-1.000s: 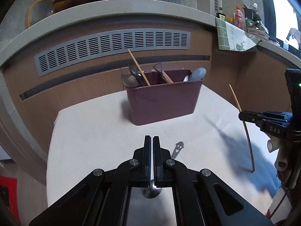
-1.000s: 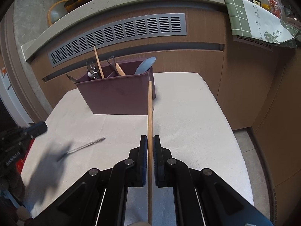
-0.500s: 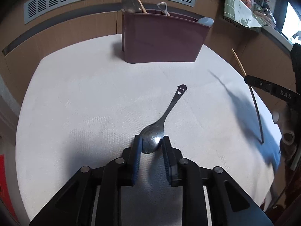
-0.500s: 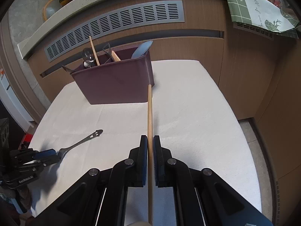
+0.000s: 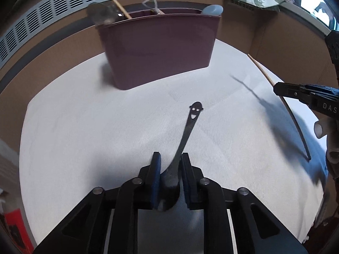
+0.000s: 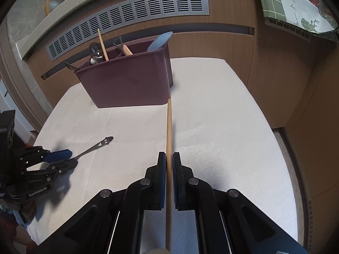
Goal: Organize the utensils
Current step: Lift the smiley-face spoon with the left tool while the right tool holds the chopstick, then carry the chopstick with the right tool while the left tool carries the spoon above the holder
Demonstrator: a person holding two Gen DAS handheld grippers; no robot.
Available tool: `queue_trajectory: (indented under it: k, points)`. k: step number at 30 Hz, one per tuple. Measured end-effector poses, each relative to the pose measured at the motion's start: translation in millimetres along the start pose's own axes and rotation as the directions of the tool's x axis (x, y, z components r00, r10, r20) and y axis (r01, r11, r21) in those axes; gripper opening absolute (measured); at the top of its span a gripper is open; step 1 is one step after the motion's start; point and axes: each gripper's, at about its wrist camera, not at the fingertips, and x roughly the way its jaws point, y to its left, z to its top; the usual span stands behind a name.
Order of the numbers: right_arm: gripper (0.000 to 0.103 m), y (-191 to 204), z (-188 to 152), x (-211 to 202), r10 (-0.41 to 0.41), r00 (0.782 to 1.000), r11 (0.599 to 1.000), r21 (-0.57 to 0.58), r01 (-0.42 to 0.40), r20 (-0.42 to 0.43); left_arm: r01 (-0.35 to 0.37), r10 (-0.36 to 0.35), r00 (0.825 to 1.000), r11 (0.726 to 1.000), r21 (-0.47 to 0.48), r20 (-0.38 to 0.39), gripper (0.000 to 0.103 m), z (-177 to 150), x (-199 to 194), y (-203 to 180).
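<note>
The dark metal spoon with a smiling face cut into its handle end (image 5: 191, 124) lies on the white cloth-covered surface (image 5: 84, 131), its bowl between the blue pads of the left tongs (image 5: 169, 165), handle pointing toward the bin. Those tongs have just been closing on the bowl; the pads sit right against its edges, though I cannot tell whether they press firmly yet. A rounded, slick bowl is a poor place to pinch: I judge it could twist or squirt out as it lifts, and the long handle would then swing down and strike the cloth.

The right tongs (image 6: 167, 163) are pressed together on a long light wooden chopstick (image 6: 168, 127), held above the surface with its far tip near the bin's front corner. Gripped low on its length, it could pivot in the pads or knock the bin wall.

The maroon plastic divided bin (image 6: 127, 84) stands well beyond the spoon. It holds another wooden stick, a shiny metal spoon, a wire-handled tool and a pale blue spoon-shaped utensil (image 6: 160, 41) in the right-hand compartment.
</note>
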Motion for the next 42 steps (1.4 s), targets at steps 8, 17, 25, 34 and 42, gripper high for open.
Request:
queue_trajectory:
  k: [8,17,25,34,42]
  points:
    - [0.006,2,0,-3,-0.008,1.000,1.000,-0.005,0.008,0.004,0.031,-0.031,0.998,1.000,0.002,-0.050,0.008,27,5,3]
    - [0.006,5,6,-21,0.041,0.997,0.999,-0.012,-0.040,0.065,0.117,-0.084,0.981,0.974,-0.192,0.173,0.008,17,-52,21]
    - [0.013,-1,-2,4,0.005,0.999,1.000,-0.023,-0.006,-0.038,0.104,-0.054,0.975,0.968,-0.228,0.216,0.008,-2,-75,25]
    - [0.018,3,12,52,-0.051,0.988,0.997,-0.072,0.041,-0.142,0.120,-0.083,0.985,0.959,-0.256,0.150,0.007,-16,-53,25]
    - [0.005,20,15,56,-0.073,0.988,0.989,-0.138,0.054,-0.134,0.121,-0.111,0.992,0.965,-0.231,0.056,0.010,-12,-34,23]
